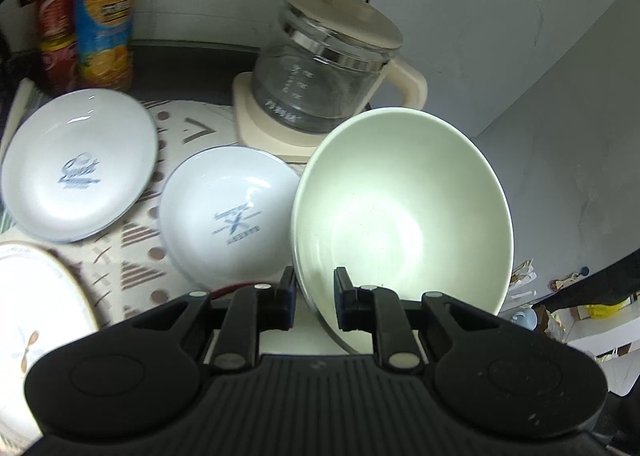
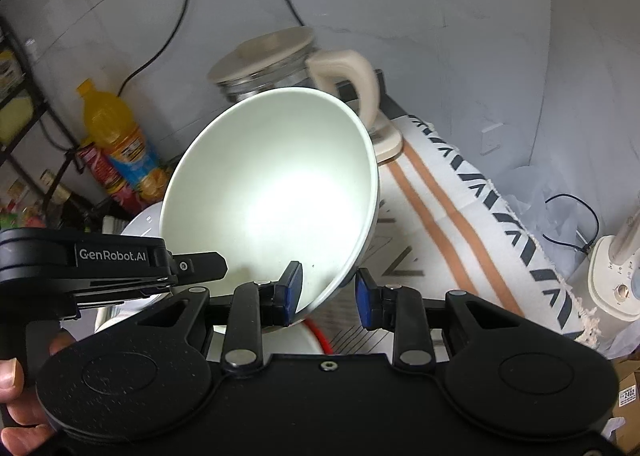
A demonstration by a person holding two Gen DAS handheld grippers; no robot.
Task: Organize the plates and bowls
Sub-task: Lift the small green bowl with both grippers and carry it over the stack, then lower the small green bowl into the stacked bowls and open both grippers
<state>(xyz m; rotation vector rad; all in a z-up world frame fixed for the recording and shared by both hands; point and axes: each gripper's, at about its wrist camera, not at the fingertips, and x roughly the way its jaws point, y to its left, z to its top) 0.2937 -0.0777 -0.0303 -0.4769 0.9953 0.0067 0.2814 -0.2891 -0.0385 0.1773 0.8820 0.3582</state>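
A large pale green bowl is held tilted above the table; it also shows in the right wrist view. My left gripper is shut on the bowl's near rim. My right gripper straddles the bowl's rim with a gap on its right side, so it looks open. The left gripper's body shows in the right wrist view beside the bowl. Two white shallow plates with blue print lie on the patterned cloth. A cream-rimmed plate lies at the lower left.
A glass kettle with a cream lid and handle stands on its base behind the bowl. An orange juice bottle and a red can stand at the back left. The striped cloth runs to the table's right edge.
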